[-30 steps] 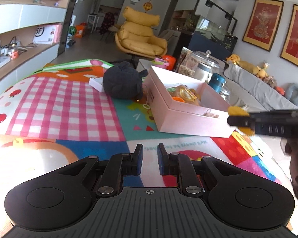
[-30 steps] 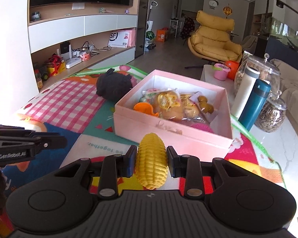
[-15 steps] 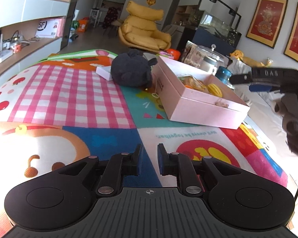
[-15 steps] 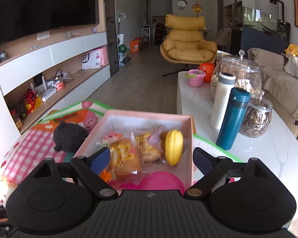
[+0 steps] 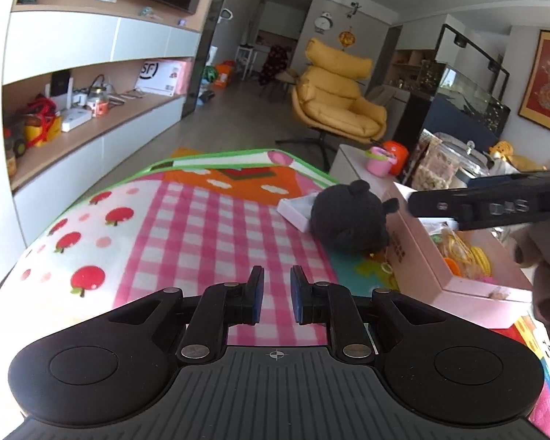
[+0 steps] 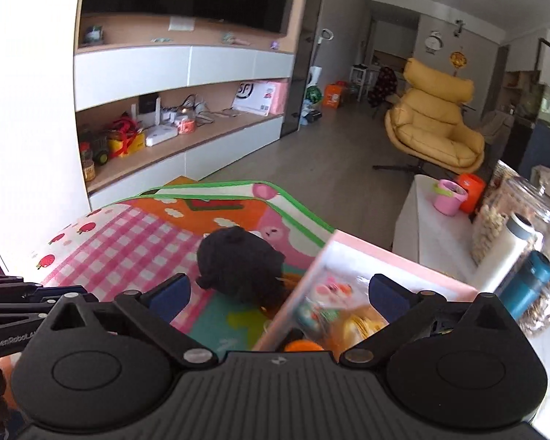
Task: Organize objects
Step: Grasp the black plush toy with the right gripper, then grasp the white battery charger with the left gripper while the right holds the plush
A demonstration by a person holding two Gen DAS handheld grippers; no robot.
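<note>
**Jaws: right opening, left near closed**

Right gripper [image 6: 279,290]: jaws opening, spread wide, nothing between the pads, hovering over near-left corner of box [image 6: 385,253]. Left gripper [image 5: 277,295]: pads nearly pressed together, narrow gap, holding nothing, above mat [image 5: 187,227] left of box. Corn [image 5: 481,261] inside box among snack packs. Black plush [image 5: 348,218] touching box's left wall.
</note>
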